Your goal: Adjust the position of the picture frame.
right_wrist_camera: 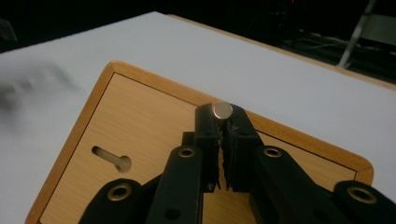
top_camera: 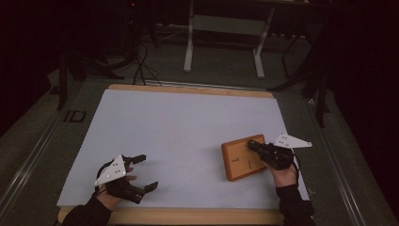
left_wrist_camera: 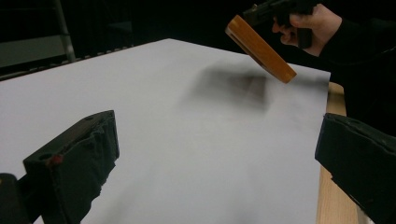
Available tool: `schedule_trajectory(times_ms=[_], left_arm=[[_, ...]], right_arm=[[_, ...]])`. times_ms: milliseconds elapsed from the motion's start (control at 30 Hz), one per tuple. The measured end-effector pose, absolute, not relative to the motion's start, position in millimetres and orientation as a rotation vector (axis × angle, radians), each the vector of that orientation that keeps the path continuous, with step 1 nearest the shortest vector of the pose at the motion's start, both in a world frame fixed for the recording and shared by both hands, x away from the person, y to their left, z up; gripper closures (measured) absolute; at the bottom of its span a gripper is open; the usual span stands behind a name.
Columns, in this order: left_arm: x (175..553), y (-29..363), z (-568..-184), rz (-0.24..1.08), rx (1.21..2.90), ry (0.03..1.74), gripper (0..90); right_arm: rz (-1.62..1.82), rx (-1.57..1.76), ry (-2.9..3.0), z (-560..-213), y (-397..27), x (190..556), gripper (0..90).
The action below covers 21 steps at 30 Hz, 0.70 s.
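right gripper (top_camera: 254, 145): fingers nearly closed on a small round metal knob (right_wrist_camera: 222, 110) of the wooden board (top_camera: 241, 160) | board: hung tilted above the white desk (top_camera: 179, 136), right side, clear of it | left gripper (top_camera: 141, 173): fingers wide apart, empty | writing: none legible

Smooth wooden board (right_wrist_camera: 140, 140), shiny metal knob (right_wrist_camera: 222, 110), matt white table sheet (top_camera: 179, 132).

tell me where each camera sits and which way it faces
High view: above the person's side, looking forward and down on the white table; both hands, left gripper, right gripper.
Left gripper view: on that gripper, looking across the table between its open jaws.
Right gripper view: on that gripper, looking along shut jaws.
Shared: the wooden board.
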<state>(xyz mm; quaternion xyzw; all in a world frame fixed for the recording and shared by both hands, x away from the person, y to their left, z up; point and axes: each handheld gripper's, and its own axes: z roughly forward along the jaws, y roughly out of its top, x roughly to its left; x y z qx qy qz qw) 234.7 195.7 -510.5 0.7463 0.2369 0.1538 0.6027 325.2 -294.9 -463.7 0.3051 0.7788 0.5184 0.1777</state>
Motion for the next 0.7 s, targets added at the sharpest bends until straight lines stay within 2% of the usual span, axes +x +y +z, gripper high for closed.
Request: schedule_trajectory(times_ms=[333,700], left_arm=[[234.5,196.2,-509.8,0.356,1.724,0.547,0.2],[234.4,196.5,-509.4,0.352,1.723,0.542,0.2]], right_arm=[[1.495,0.858,2.2,-452.2,-256.1,324.1,85.4],[1.487,0.88,2.239,-460.3,-207.0,330.4,85.4]])
